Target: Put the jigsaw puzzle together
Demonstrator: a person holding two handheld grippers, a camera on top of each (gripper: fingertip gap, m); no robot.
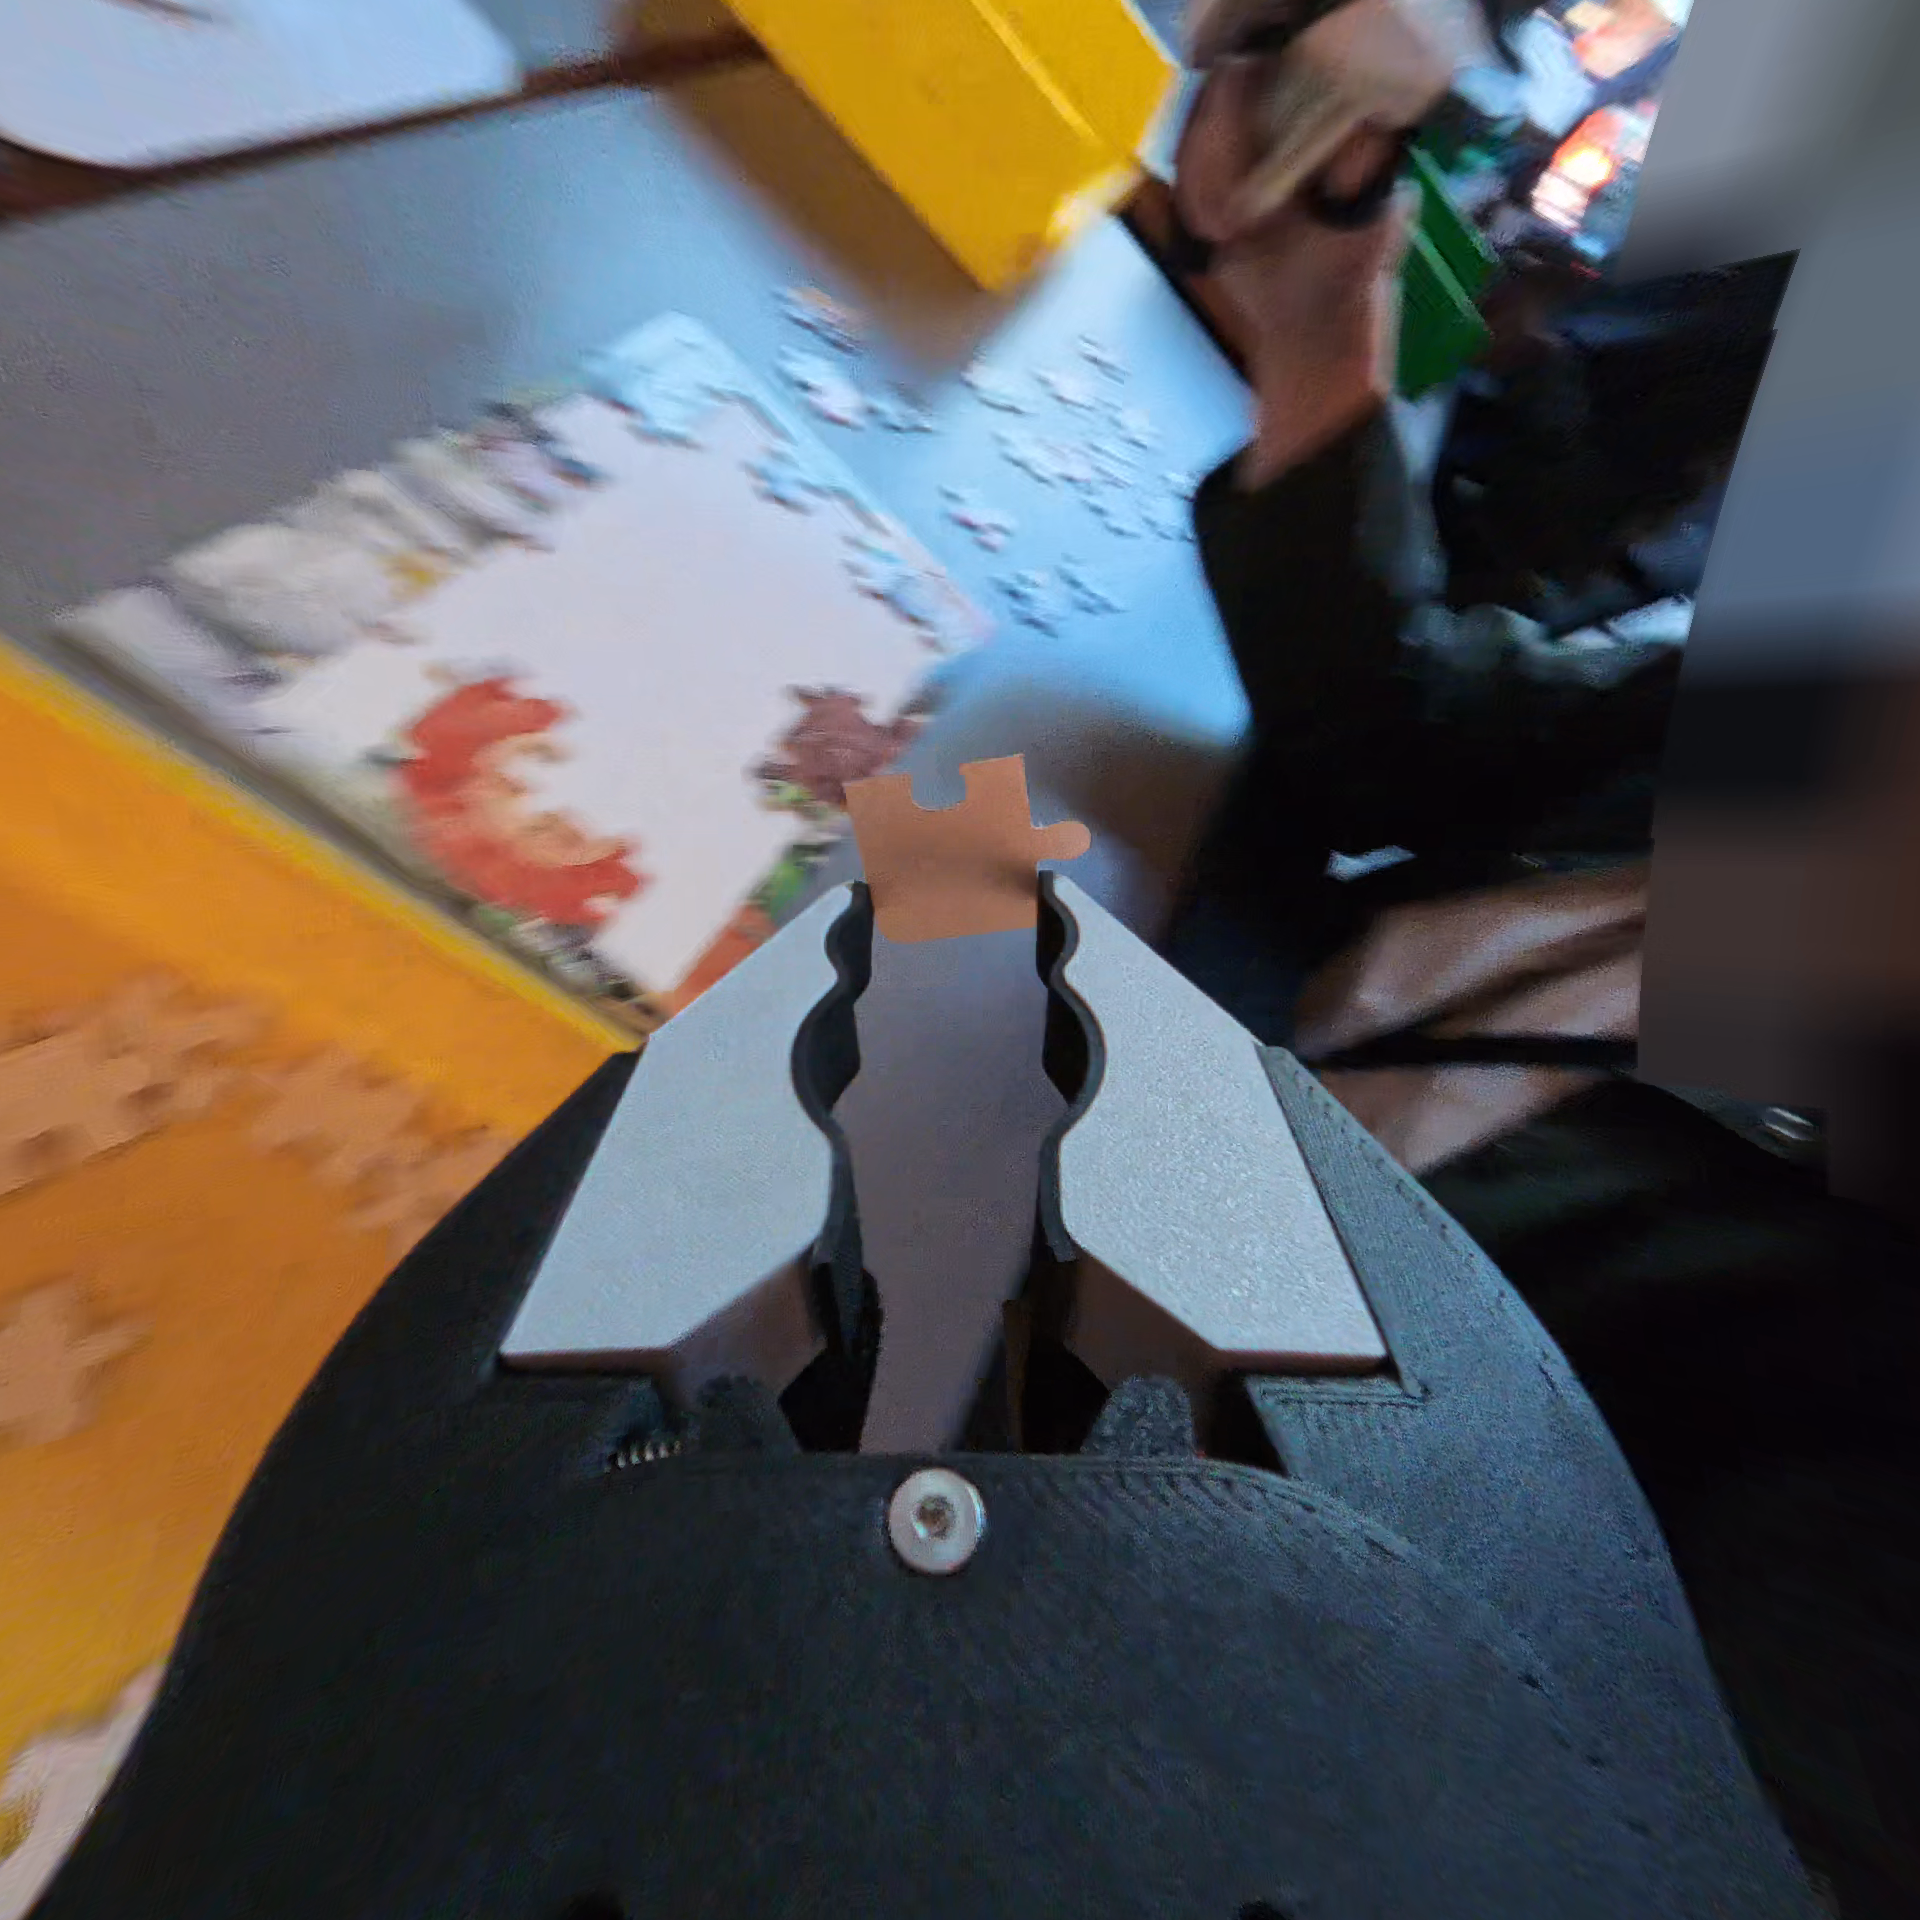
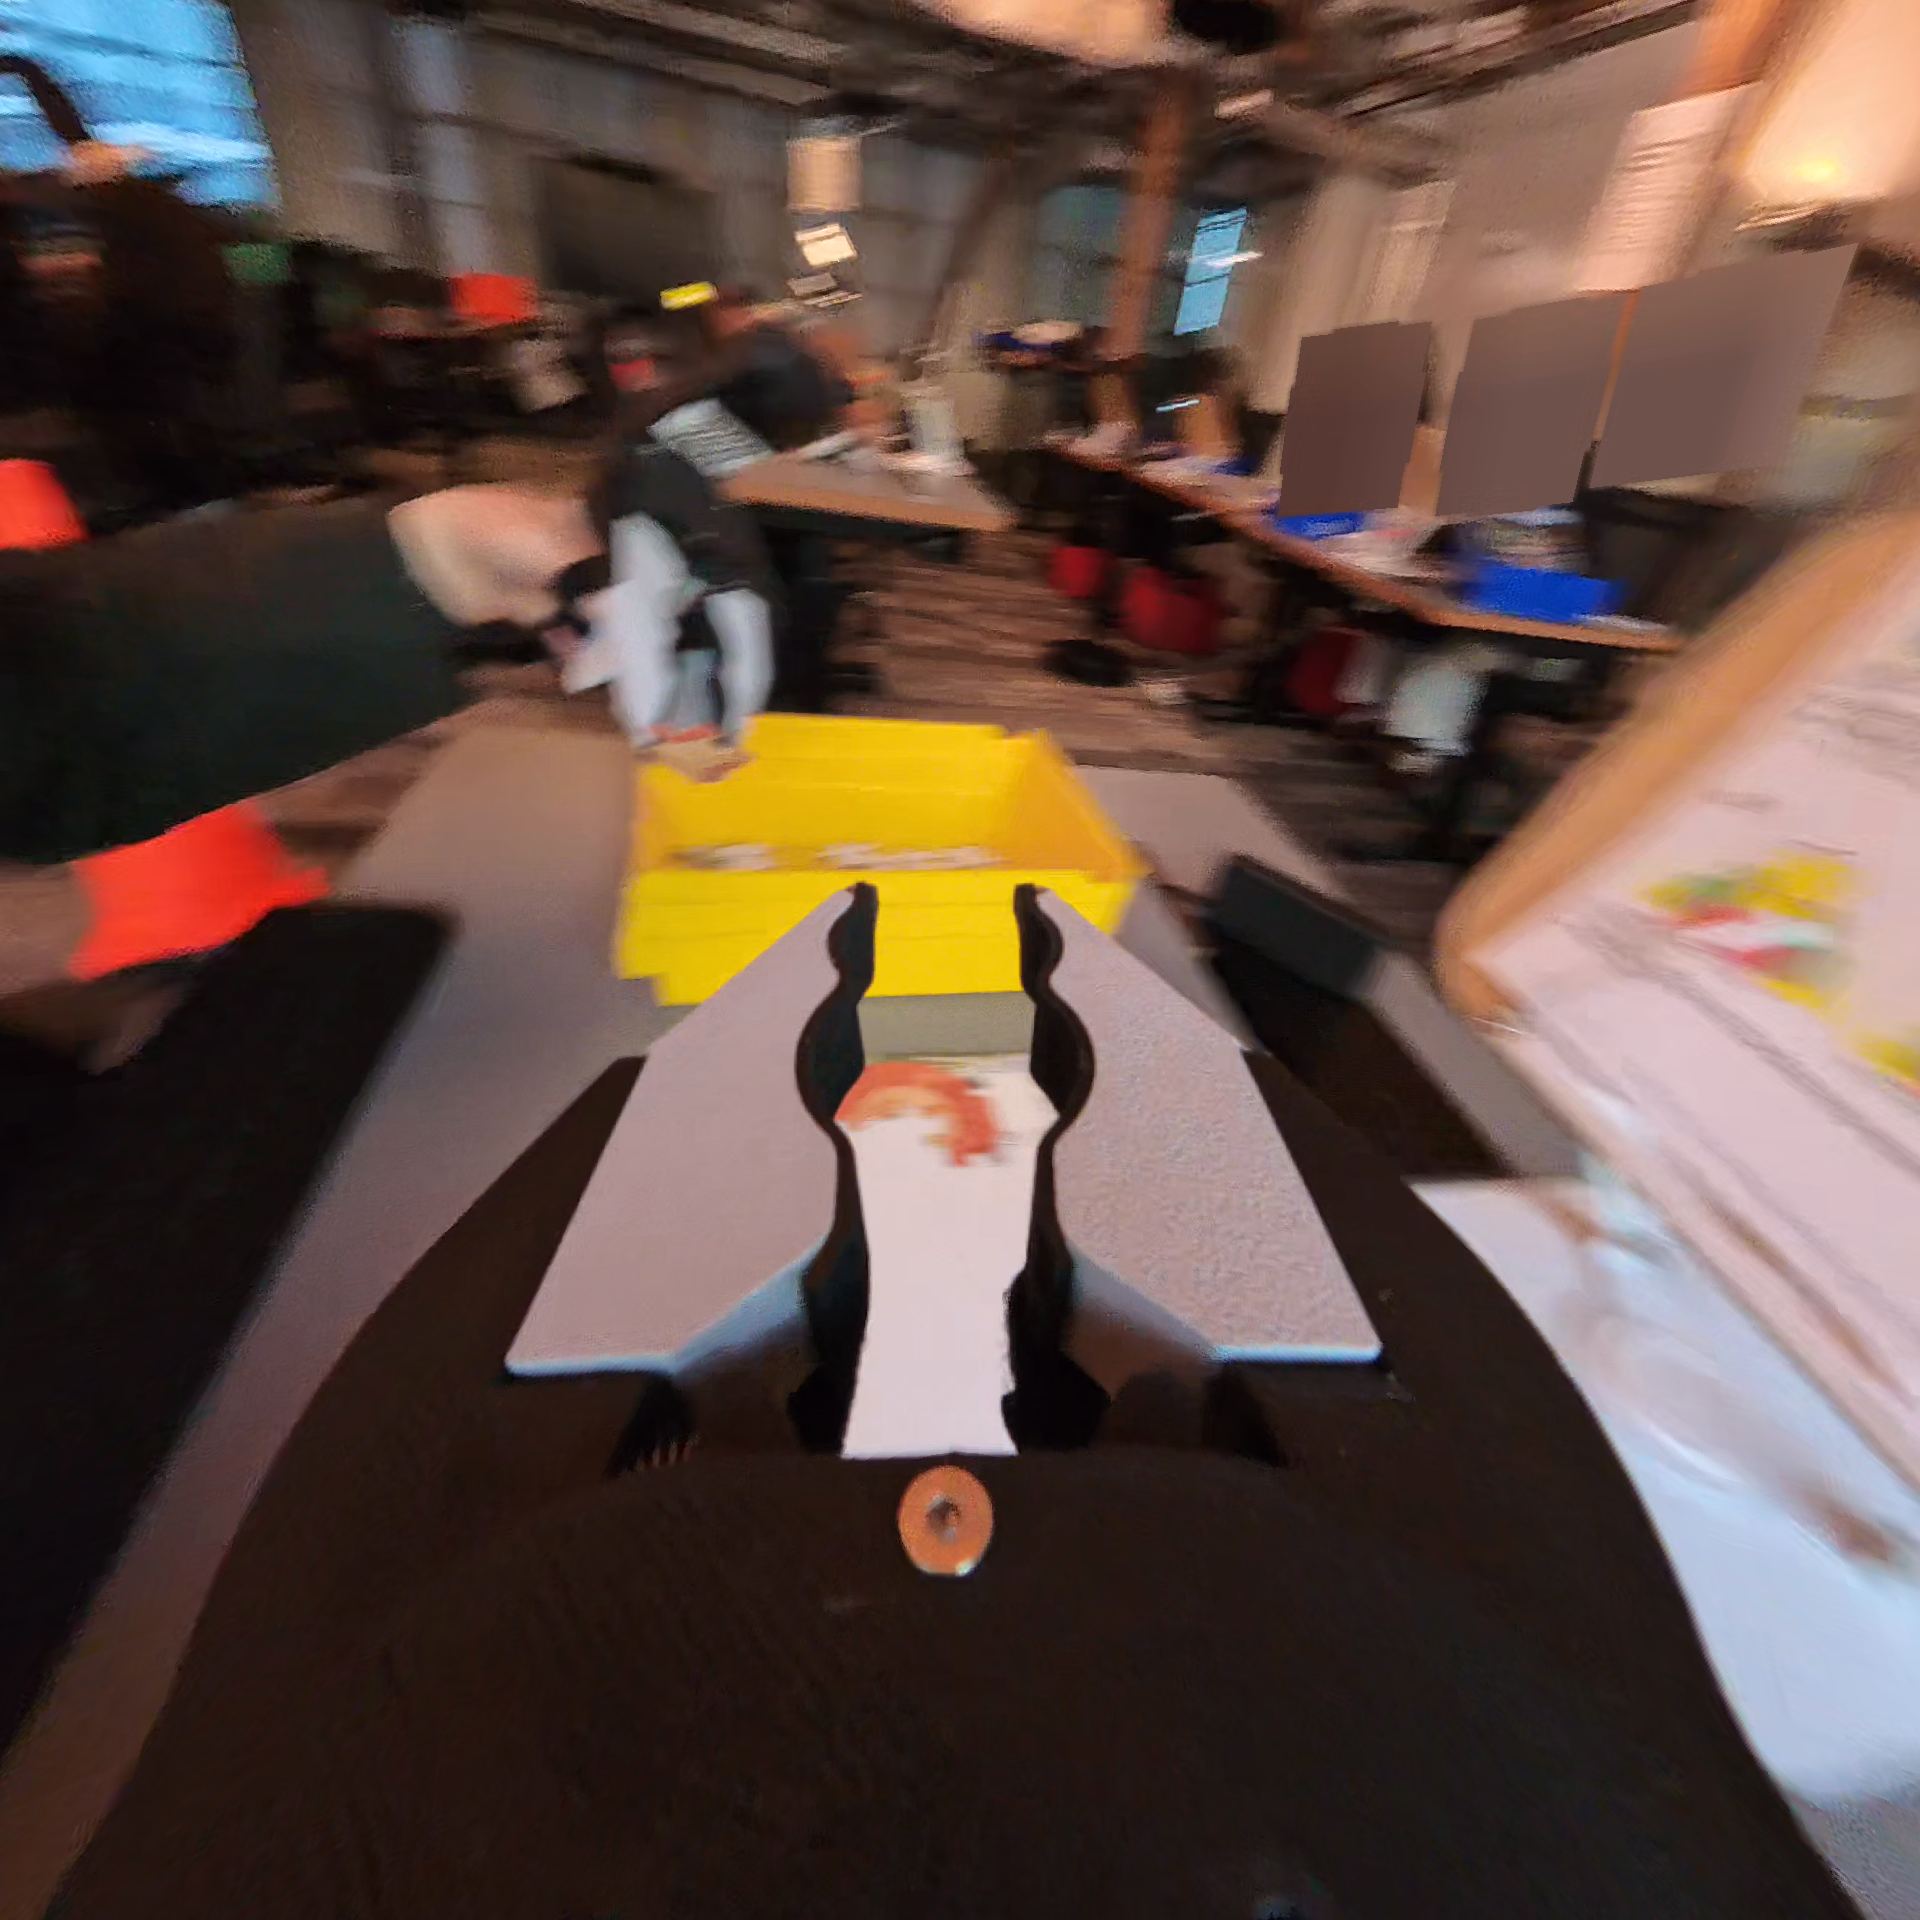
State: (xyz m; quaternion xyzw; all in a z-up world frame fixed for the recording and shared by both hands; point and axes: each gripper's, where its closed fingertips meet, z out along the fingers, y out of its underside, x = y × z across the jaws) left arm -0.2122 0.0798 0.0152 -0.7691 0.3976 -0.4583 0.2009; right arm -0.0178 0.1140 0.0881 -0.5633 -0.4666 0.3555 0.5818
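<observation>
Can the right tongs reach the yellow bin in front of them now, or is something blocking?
Probably yes. The right tongs are open and hold nothing, and the yellow bin lies straight ahead with only bare table between.

The left gripper (image 1: 951, 883) pinches a brown puzzle piece (image 1: 961, 847) at its fingertips, plain side to the camera, with the blurred, partly built puzzle (image 1: 540, 623) on the table at ten o'clock, loose pieces (image 1: 1049, 468) at twelve, and a yellow bin (image 1: 156, 987) at nine.
</observation>
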